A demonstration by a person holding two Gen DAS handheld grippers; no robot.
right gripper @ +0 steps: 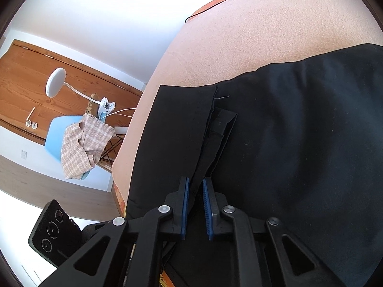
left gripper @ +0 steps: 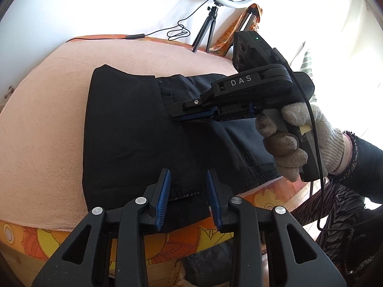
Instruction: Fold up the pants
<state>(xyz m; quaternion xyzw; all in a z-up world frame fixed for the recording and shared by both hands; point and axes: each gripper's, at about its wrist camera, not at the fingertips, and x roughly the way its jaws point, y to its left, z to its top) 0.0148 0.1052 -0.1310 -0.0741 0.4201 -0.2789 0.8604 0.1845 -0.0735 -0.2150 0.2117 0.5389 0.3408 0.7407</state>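
Black pants (left gripper: 134,129) lie folded on a pink blanket (left gripper: 47,110). My left gripper (left gripper: 188,191) is open, its blue pads either side of the near edge of the pants, nothing pinched. My right gripper (left gripper: 182,117) reaches in from the right, low over the middle of the pants, held by a gloved hand (left gripper: 301,138). In the right wrist view the right gripper (right gripper: 195,203) has a narrow gap between its pads, with a fold edge of the pants (right gripper: 287,143) running between them; grip is unclear.
A ring light on a tripod (left gripper: 208,31) with its cable stands behind the blanket. An orange flowered cover (left gripper: 167,244) shows at the near edge. A blue chair with a checked cloth (right gripper: 81,143) and a clip lamp (right gripper: 57,81) stand on the floor.
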